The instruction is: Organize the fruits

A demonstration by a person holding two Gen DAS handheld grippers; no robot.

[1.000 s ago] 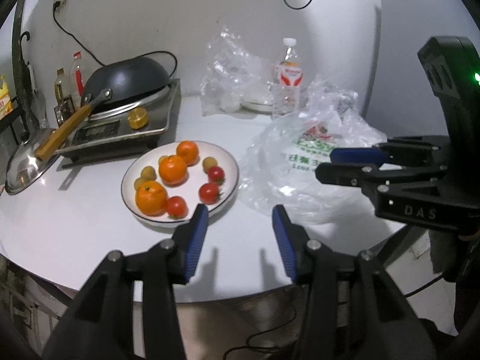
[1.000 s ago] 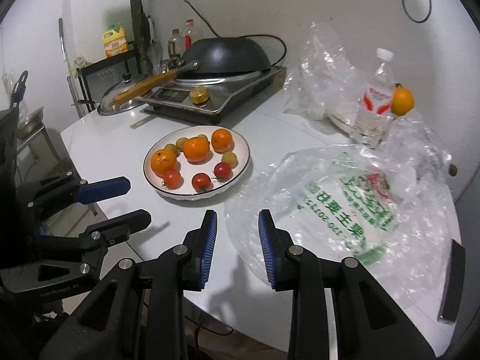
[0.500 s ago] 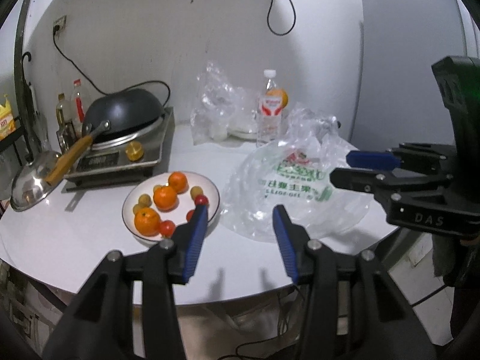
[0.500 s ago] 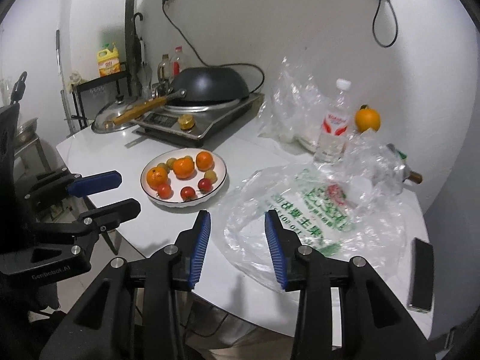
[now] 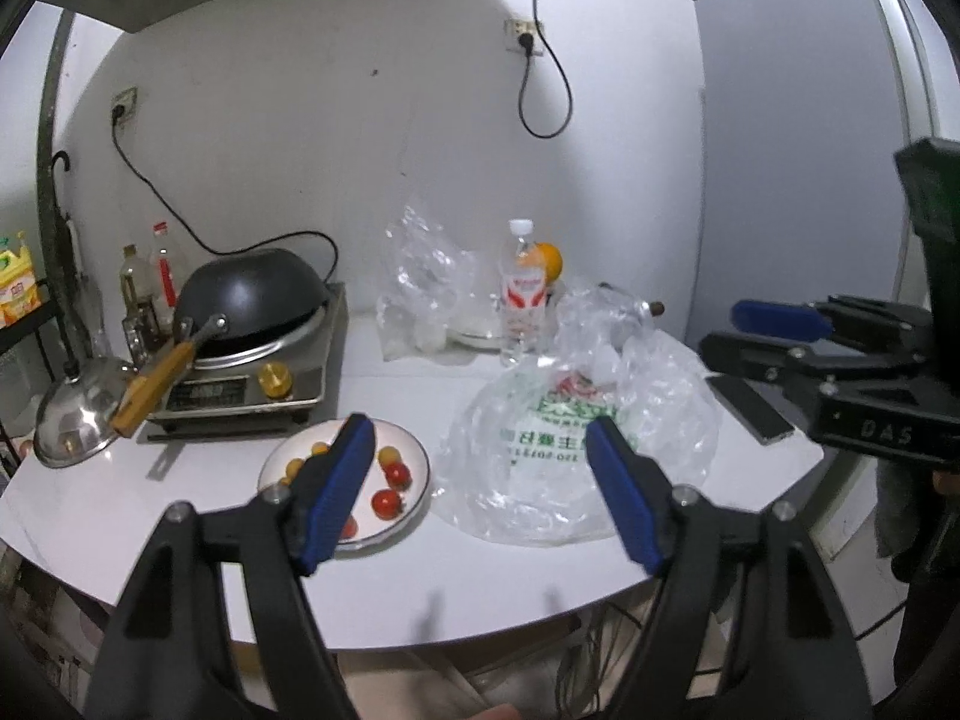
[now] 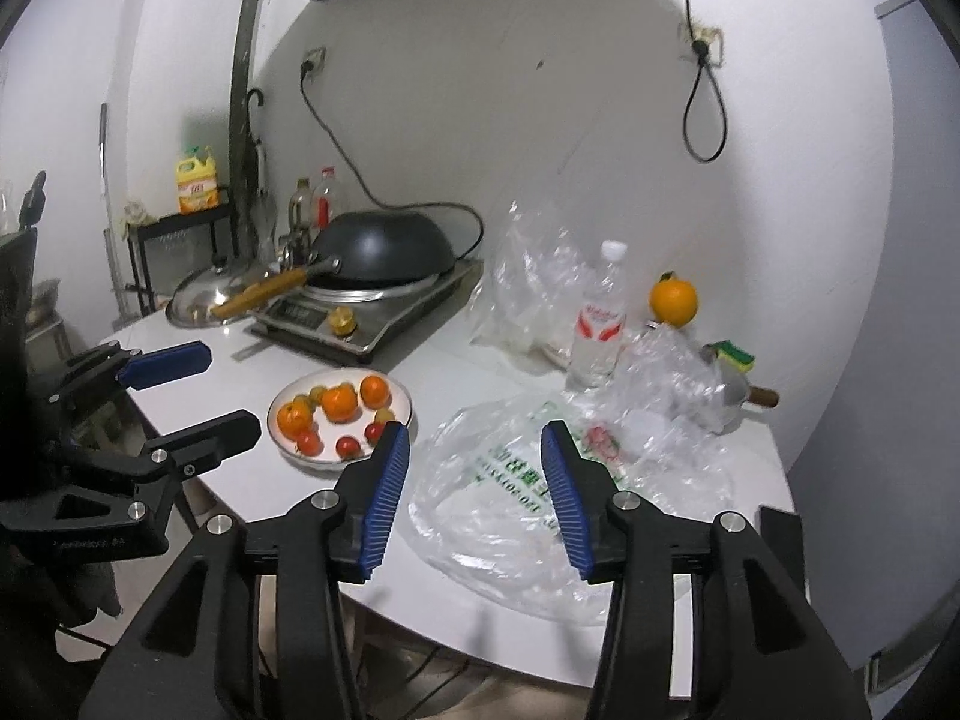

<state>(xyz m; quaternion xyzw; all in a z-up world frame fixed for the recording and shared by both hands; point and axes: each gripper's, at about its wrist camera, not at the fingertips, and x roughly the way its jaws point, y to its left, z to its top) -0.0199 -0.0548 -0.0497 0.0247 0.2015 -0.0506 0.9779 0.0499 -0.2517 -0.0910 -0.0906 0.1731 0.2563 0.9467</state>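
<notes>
Nearest in both wrist views are the tools themselves: the left gripper hangs above the table's front edge with its blue pads spread wide and nothing between them, its jaws having just been opening. The right gripper hovers beside it, its jaws also just opened further but standing narrower, likewise empty and touching nothing.

Just beyond, the plate carries the fruit: three oranges, several cherry tomatoes and a few small yellow-green fruits. It lies ahead of the left gripper and slightly to its left, and well left of the right gripper's line, so the left hand looks the nearer one for a pick there. Directly ahead of the right gripper lies the flattened printed plastic bag, just beside the plate.

Farther back, a lone orange sits behind the water bottle, closer to the right hand's side.
</notes>
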